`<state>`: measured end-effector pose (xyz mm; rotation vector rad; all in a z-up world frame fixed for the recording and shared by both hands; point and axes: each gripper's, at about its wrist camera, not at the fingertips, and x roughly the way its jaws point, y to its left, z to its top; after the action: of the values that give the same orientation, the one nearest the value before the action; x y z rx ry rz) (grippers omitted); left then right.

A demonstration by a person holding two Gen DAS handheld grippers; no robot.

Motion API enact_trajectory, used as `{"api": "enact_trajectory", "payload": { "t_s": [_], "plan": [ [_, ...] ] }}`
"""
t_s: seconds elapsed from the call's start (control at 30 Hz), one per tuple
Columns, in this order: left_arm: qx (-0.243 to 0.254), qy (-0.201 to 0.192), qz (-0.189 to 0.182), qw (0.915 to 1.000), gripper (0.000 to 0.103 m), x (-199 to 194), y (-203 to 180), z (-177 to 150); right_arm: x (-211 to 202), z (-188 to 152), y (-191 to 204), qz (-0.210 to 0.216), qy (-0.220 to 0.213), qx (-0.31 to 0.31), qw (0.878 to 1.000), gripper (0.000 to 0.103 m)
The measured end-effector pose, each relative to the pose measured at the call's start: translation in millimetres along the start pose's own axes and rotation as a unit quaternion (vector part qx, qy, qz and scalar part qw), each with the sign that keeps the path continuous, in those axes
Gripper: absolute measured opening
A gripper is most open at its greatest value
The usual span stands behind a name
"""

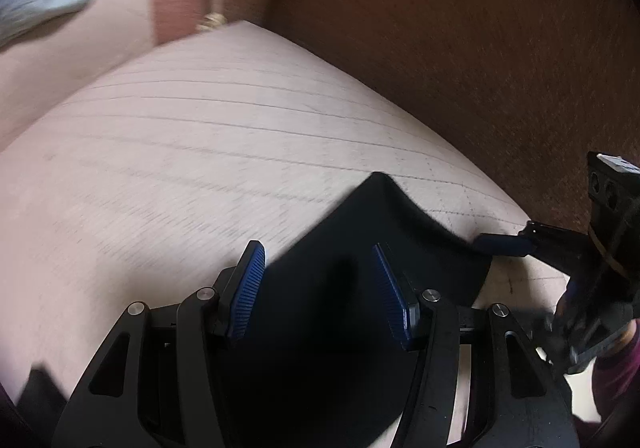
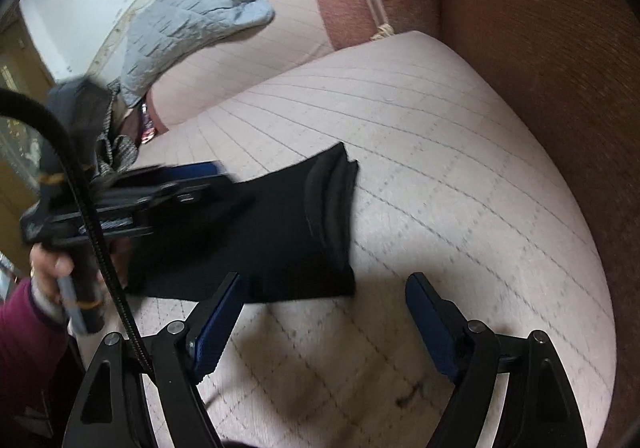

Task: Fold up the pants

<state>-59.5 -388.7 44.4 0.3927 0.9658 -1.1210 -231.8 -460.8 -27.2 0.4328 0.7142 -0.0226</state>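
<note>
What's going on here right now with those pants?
A person is folding black pants on a pale quilted cushion. The left hand-held gripper is over the dark cloth with its jaws apart, not pinching it. The right hand-held gripper is open too, empty, just off the near edge of the pants. The pants look already folded into a compact block.

nothing readable is showing in either view. no label, brand, number or sign is appearing on anything in sight, and the blur is hiding any fine print.
</note>
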Motion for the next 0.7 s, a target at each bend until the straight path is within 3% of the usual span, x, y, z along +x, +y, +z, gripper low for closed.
{"api": "enact_trajectory", "payload": {
  "t_s": [0.23,0.27,0.4,0.47,0.53,0.6,0.7],
  "plan": [
    [0.043,0.045,-0.028,0.9977,0.056,44.9,-13.1,23.5,12.1,-1.2,1.8,0.057,-0.011,-0.019,0.998,0.081],
    [0.053,0.045,-0.027,0.9972,0.056,48.9,-15.4,26.3,14.5,-1.4,1.0,0.060,-0.013,-0.020,0.998,0.077],
    [0.051,0.035,-0.042,0.9972,0.056,55.5,-13.0,28.4,24.9,0.3,-11.4,0.065,-0.016,0.004,0.998,0.034],
    [0.053,0.023,-0.042,0.9974,0.051,55.3,-13.6,26.2,26.3,2.2,-16.4,0.074,-0.018,0.019,0.997,0.019],
    [0.048,0.020,-0.057,0.9970,0.032,49.9,-14.1,25.5,22.8,4.5,-11.8,0.071,-0.022,0.019,0.997,0.015],
    [0.039,0.010,-0.051,0.9979,0.031,35.6,-12.6,22.7,11.2,9.9,6.3,0.047,-0.034,-0.010,0.998,0.014],
    [0.017,-0.023,-0.059,0.9979,0.031,-4.2,-4.5,15.1,-10.3,22.7,39.3,0.052,-0.058,-0.040,0.996,0.014]
  ]
}}
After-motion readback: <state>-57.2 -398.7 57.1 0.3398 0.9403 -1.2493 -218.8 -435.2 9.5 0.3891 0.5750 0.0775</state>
